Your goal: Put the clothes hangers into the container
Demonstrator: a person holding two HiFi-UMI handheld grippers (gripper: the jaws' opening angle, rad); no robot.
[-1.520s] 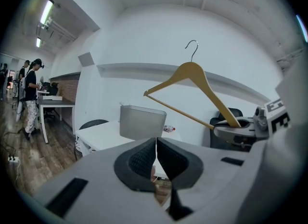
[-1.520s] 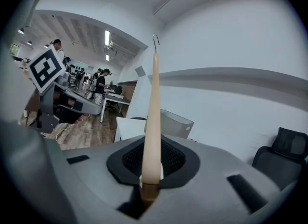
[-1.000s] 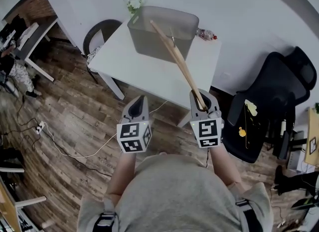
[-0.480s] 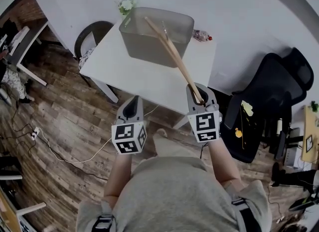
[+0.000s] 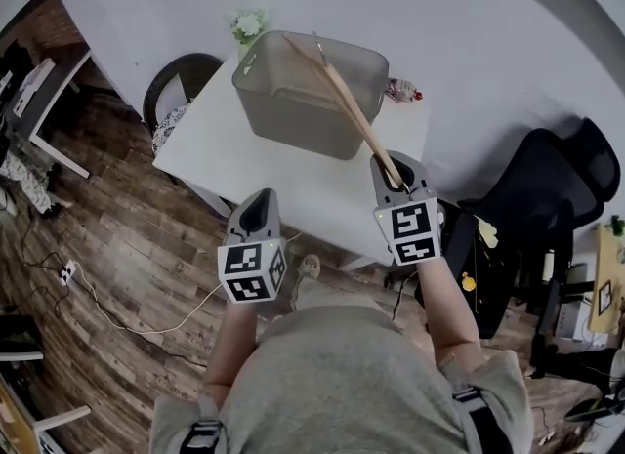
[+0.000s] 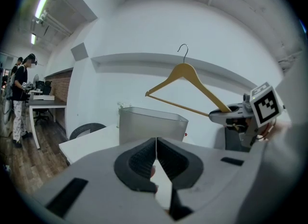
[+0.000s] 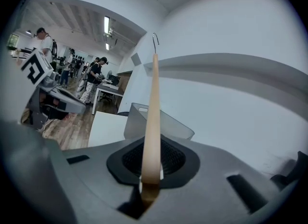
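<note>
Where the white table (image 5: 220, 149) stands, a grey container (image 5: 283, 115) waits and a hanger (image 7: 153, 122) is held up near it.
The table carries the translucent, open-topped container at its far side. The hanger is pale wood, a plain triangle with a thin crossbar and a small metal hook (image 6: 183, 50) at its peak (in the head view it slants across the container's rim, not inside it). The right gripper (image 5: 395, 165) clamps narrowly on one end of the hanger's arm. The left gripper (image 5: 257, 208), beside it and well apart from the hanger, has its jaws pressed together with nothing between them.
</note>
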